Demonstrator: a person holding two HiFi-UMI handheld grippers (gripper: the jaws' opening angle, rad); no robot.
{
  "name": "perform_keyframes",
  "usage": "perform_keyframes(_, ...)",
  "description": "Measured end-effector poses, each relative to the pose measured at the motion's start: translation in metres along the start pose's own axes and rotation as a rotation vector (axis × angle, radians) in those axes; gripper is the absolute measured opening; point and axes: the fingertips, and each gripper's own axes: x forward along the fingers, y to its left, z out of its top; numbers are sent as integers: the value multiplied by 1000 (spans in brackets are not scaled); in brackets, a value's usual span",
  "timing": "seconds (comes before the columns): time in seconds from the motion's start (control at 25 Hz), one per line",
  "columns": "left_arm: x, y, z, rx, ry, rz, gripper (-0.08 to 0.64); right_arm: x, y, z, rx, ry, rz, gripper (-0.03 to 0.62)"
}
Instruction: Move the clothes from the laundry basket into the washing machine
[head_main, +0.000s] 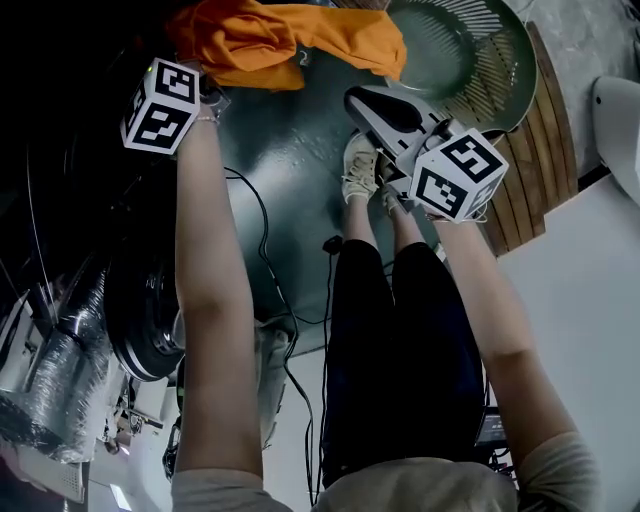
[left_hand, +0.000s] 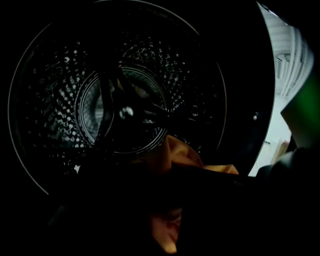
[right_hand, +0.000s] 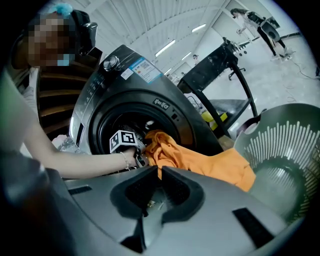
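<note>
An orange garment hangs from my left gripper at the dark mouth of the washing machine. The right gripper view shows that gripper shut on one end of the cloth, while the rest trails back towards the green laundry basket. In the left gripper view, orange folds lie between the dark jaws, facing the perforated drum. My right gripper hovers beside the basket, shut and empty.
The person's legs and shoes stand on the dark floor between both arms. Black cables run across it. Wooden slats lie under the basket. A black metal frame stands behind the machine.
</note>
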Motion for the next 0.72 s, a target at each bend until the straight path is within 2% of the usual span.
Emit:
perform_keyframes(0.12,3,0,-18,-86,36,1,238,3,4,-2,-7,13,10,28)
perform_keyframes(0.2,-5,3,-14,-104,16,4,245,3,5,-2,-12,16,10,28)
perform_keyframes(0.32,-31,8,8,-108,-73,15,245,1,6,-2,-17,23,6,28)
perform_keyframes(0.4,-51,4,11,-117,-93,2,252,-1,6,-2,-15,24,4,28)
perform_keyframes(0.52,-74,-14,-17,-143,-40,-39,295,-3,7,-3,-10,23,0,28)
perform_keyframes(0.72,-86,-45,-95,-206,131,-76,352,-3,8,-10,-14,42,0,28)
